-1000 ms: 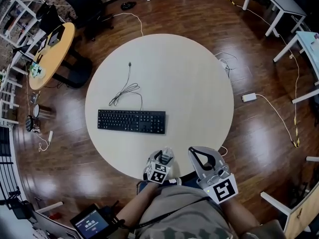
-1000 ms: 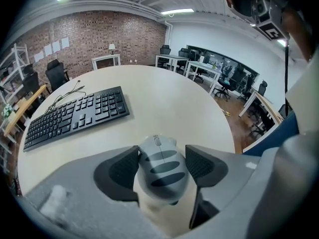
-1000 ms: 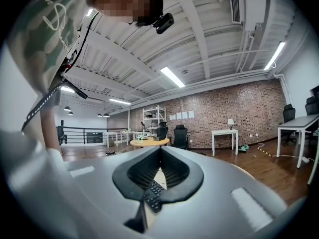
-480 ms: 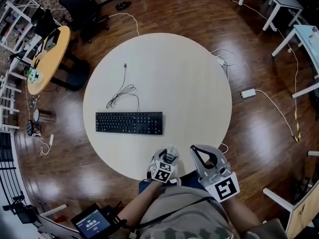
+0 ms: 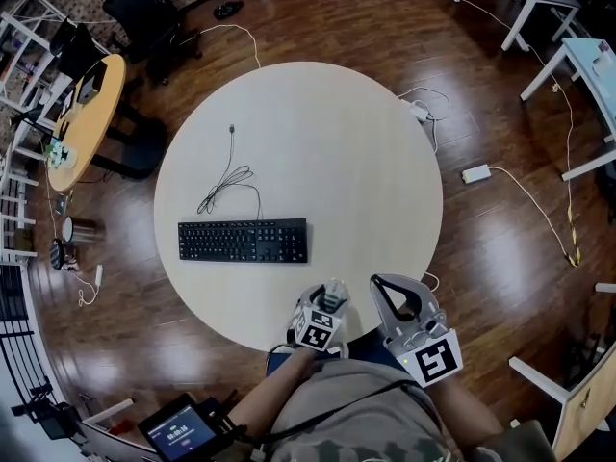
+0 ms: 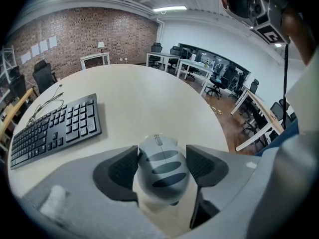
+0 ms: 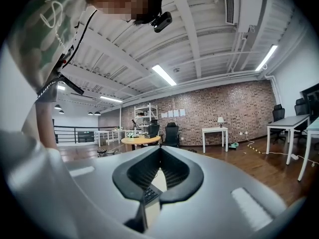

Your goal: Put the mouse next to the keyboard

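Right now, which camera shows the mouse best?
The left gripper view: the mouse sits large, clamped in the left tool. The head view shows only a sliver; the right gripper view shows none.

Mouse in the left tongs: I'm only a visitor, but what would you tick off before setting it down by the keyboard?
1. Grip on the mouse: ok. The left tongs press it from both sides.
2. Free spot beside the keyboard: ok. The table is bare to its right.
3. Keyboard cable out of the way: ok. It lies on the keyboard's far side.
4. Right tongs not interfering: ok. They are shut, empty and off to the side.
5. Height of the mouse above the table: cannot tell.
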{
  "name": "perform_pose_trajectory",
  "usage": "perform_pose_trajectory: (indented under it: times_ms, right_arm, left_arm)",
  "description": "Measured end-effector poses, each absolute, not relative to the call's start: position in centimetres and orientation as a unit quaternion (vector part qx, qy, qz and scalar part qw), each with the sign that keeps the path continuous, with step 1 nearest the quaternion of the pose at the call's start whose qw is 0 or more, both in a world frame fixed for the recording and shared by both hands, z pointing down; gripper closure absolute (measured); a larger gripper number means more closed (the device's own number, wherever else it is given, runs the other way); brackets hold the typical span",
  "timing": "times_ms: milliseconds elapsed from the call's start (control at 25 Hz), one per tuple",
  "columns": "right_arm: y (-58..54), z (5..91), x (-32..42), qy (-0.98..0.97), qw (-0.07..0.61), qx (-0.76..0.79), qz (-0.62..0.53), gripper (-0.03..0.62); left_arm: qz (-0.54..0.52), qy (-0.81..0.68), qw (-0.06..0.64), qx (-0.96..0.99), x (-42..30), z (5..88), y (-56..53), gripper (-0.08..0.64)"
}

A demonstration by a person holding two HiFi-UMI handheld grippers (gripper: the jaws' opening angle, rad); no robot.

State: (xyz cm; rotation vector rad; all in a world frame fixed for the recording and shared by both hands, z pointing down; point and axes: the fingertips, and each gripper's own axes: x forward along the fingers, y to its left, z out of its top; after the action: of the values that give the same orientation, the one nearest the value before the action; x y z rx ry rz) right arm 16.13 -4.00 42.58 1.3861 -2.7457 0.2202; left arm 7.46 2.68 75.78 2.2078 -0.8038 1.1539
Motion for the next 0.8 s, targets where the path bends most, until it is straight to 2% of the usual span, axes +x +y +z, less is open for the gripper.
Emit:
perform_pose_trajectory:
  times_ms: [800]
  right_arm:
    - [-6.4, 44.8, 21.7, -0.862, 0.048, 0.498, 0.082, 0.588]
  left_arm:
    - [0.417, -0.278, 0.262, 0.825, 11.9, 75.8, -1.2, 0.239]
